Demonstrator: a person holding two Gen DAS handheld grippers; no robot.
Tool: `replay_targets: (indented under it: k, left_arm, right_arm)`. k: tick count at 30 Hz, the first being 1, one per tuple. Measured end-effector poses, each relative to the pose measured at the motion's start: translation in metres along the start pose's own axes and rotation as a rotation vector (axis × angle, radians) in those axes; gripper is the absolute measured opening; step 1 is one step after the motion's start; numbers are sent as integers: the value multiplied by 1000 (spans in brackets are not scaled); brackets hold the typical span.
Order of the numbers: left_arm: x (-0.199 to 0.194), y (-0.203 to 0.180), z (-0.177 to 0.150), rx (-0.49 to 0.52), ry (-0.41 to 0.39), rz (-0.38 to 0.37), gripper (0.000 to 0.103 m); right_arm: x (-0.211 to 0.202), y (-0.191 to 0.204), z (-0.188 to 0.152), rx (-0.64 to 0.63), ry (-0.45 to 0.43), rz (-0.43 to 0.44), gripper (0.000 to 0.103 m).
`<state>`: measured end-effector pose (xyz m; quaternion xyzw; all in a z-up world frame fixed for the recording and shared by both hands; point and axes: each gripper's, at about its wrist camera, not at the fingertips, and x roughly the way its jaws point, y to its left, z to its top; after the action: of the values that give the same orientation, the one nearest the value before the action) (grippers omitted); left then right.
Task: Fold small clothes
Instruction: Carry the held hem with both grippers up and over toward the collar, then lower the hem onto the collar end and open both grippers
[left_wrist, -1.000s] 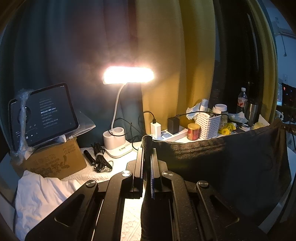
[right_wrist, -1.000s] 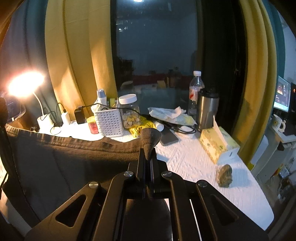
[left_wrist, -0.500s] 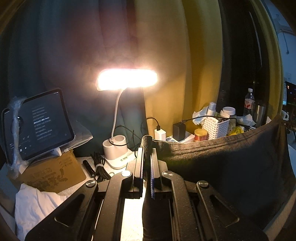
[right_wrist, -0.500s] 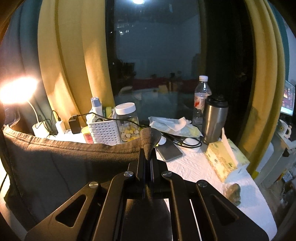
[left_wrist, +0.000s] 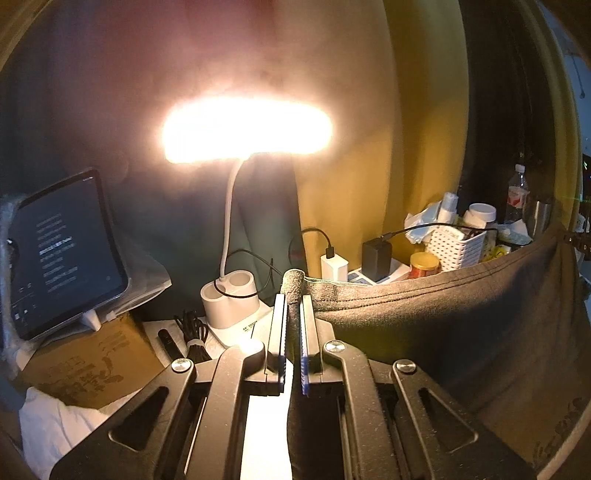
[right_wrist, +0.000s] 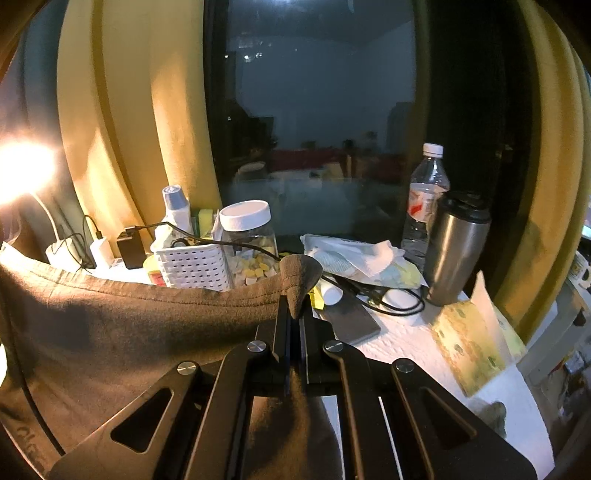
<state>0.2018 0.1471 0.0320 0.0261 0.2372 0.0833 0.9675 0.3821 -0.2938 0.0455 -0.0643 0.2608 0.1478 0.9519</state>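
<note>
A dark grey-brown garment hangs stretched between my two grippers, held up above the table. My left gripper is shut on one top corner, which bunches out above the fingertips. My right gripper is shut on the other top corner of the garment, with a tuft of cloth poking up between the fingers. The hemmed top edge sags slightly between the grippers. The lower part of the cloth hangs out of view.
A lit desk lamp with a white base stands straight ahead. A tablet on a cardboard box is left. A white basket, jar, water bottle, steel tumbler, phone, cables and tissue box crowd the white-covered table.
Both grippers have moved forward toward the back of the table with the garment still stretched between them. The lamp and the clutter loom closer and larger.
</note>
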Motion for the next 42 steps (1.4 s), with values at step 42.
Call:
replay_targets:
  k: [42]
  left_arm:
    - [156,10,-52,28,326,18,6]
  right_arm:
    - [151,2,-39,-54,277,-151,41]
